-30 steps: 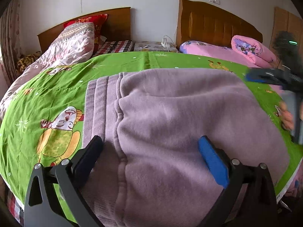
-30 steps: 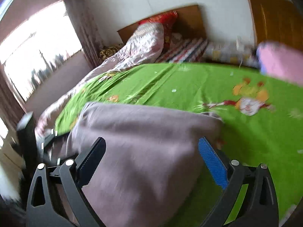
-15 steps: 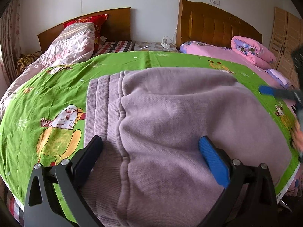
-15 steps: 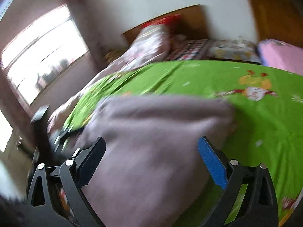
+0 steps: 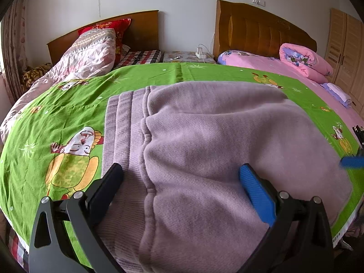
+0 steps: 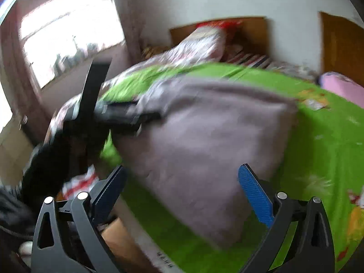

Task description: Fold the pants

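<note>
— Where are the pants lying?
— On the green bed cover.
— And the hand-held grippers?
— The left hand-held gripper and right hand-held gripper are both hanging spread wide, pinching nothing.

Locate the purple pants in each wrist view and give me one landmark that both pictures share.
Left wrist view: the purple pants fill the centre and bottom, ribbed waistband at their left edge, lying on the green bedspread.
Right wrist view: the purple pants sit centre frame, blurred, on the green bedspread.
Shared landmark: the red pillow against the wooden headboard, upper left in the left view, top centre in the right view.
</note>
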Action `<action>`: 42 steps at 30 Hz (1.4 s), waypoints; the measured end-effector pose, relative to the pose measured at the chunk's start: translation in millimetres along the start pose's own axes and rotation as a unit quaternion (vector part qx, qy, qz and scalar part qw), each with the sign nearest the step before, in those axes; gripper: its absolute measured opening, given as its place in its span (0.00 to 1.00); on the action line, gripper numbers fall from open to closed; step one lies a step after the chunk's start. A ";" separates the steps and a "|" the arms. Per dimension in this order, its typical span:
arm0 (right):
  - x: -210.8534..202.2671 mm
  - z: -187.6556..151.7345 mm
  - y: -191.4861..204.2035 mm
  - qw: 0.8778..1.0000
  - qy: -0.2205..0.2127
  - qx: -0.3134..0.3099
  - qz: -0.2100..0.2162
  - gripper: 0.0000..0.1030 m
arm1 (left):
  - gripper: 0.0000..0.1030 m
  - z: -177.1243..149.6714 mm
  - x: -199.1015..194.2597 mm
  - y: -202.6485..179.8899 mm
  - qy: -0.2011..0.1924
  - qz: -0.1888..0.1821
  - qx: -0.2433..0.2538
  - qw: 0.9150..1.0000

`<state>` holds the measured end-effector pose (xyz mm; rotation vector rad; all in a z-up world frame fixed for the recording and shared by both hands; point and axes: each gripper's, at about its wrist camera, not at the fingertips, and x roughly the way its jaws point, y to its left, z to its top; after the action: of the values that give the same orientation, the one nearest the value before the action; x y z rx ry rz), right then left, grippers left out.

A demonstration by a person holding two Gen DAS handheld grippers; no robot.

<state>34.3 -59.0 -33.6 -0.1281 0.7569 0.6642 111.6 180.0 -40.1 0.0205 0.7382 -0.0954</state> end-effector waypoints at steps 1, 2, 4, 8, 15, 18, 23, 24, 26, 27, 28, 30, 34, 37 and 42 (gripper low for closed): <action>2.7 -2.9 2.3 1.000 0.001 -0.009 -0.007 0.94 | 0.99 0.0 0.0 -0.2 0.000 0.000 0.000 1.000; 2.2 -2.0 2.4 1.000 0.003 -0.010 -0.008 0.94 | 0.99 -0.1 0.0 -0.5 0.000 0.001 0.001 1.000; 6.1 1.4 -2.3 1.000 0.010 -0.007 -0.014 0.94 | 0.99 0.3 0.0 0.4 -0.001 0.001 0.000 1.000; 6.2 -6.0 -0.2 0.999 0.012 -0.008 -0.030 0.94 | 0.99 0.1 -0.3 0.9 -0.002 0.000 0.000 1.000; 8.9 -11.0 1.8 0.999 0.013 -0.018 -0.044 0.95 | 0.98 11.2 -23.7 34.4 -0.017 -0.083 -0.099 0.991; 8.5 -11.0 1.5 0.999 0.012 -0.019 -0.043 0.96 | 0.98 43.4 -38.8 54.4 -0.033 -0.202 -0.175 0.963; 6.6 -10.5 -3.8 1.000 0.007 -0.005 -0.026 0.96 | 0.98 108.2 3.3 32.0 0.021 -0.200 -0.121 0.972; 6.6 -10.3 -4.2 1.000 0.007 -0.005 -0.025 0.96 | 0.98 112.2 16.9 32.2 0.035 -0.200 -0.126 0.971; 6.6 -10.0 -4.5 1.000 0.006 -0.004 -0.023 0.96 | 0.96 111.9 50.8 36.6 0.077 -0.187 -0.146 0.968; 6.6 -9.9 -3.6 1.000 0.006 -0.003 -0.023 0.96 | 0.95 108.6 62.8 41.7 0.090 -0.185 -0.159 0.966; 6.6 -9.8 -3.0 1.000 0.006 -0.003 -0.023 0.96 | 0.94 104.0 67.7 48.7 0.088 -0.193 -0.174 0.962; 6.6 -9.7 -2.8 1.000 0.005 -0.003 -0.021 0.96 | 0.93 97.9 64.5 58.3 0.067 -0.215 -0.191 0.955; 1.3 -3.8 -6.3 1.000 0.010 0.007 -0.009 0.95 | 0.92 87.1 63.2 56.6 0.047 -0.209 -0.174 0.961; -14.4 16.2 -24.7 0.998 -0.015 0.053 0.009 0.95 | 0.92 86.5 59.6 44.1 0.037 -0.185 -0.148 0.971; 4.2 71.1 -45.6 0.997 -0.049 0.051 0.012 0.96 | 0.92 81.2 54.1 46.5 0.022 -0.187 -0.150 0.971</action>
<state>106.1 -69.0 9.8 0.0070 0.6965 0.6484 210.2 217.7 -17.2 -0.4078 0.7883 -0.3425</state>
